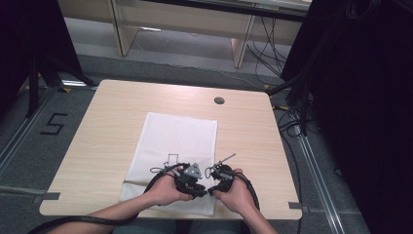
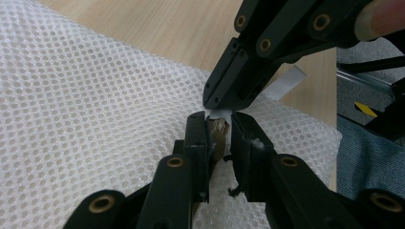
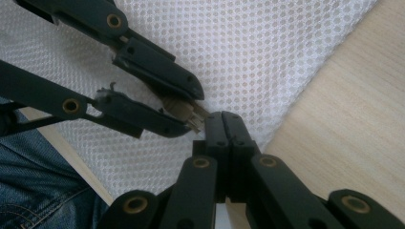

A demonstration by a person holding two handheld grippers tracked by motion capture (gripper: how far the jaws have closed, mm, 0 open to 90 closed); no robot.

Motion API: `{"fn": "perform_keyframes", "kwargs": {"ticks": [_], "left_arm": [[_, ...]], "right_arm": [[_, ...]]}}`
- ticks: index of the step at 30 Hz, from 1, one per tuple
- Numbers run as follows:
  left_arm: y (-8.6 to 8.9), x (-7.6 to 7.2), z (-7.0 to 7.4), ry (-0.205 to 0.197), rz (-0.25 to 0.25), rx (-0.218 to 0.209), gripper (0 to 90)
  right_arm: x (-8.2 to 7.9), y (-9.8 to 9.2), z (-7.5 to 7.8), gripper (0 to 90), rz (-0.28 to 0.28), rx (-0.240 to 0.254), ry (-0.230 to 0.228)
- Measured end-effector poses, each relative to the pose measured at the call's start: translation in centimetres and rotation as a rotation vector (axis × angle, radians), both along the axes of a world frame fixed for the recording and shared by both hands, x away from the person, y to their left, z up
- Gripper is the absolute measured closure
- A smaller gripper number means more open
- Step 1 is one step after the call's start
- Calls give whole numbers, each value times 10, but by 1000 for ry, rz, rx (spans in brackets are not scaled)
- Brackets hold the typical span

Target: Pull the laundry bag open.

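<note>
A white mesh cloth lies flat on the wooden table. Both grippers meet tip to tip over its near edge. My left gripper has a small tan piece between its jaws, and both pads look to touch it. My right gripper is shut, its tip against the end of that piece. In the left gripper view the right gripper comes down from the top right, with a scrap of white at its tip. Whether it pinches the cloth I cannot tell.
The table's front edge runs just behind the hands, with the person's jeans below it. A round cable hole sits at the far side of the table. Tape strips mark the front corners. Dark stands and cables flank the table.
</note>
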State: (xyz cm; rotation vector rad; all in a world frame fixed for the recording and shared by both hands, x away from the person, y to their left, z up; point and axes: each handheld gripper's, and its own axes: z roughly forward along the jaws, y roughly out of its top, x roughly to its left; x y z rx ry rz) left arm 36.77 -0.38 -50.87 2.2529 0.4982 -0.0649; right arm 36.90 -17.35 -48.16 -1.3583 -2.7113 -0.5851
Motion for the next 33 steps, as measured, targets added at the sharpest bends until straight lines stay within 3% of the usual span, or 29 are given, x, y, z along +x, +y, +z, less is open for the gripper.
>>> {"fn": "perform_keyframes", "kwargs": {"ticks": [3, 8, 11, 23, 33], "left_arm": [[-2, -1, -2, 28, 6, -18, 794], [-2, -2, -1, -11, -18, 7, 815], [-1, -1, -2, 20, 10, -8, 867], [-1, -3, 0, 21, 24, -1, 873], [0, -4, 3, 16, 23, 1, 874]], "right_arm": [[0, -1, 0, 900, 10, 7, -6], [-1, 0, 0, 900, -13, 2, 8], [-1, -1, 0, 900, 2, 7, -2], [-1, -1, 0, 900, 3, 13, 12], [-2, -1, 0, 900, -4, 7, -2]]}}
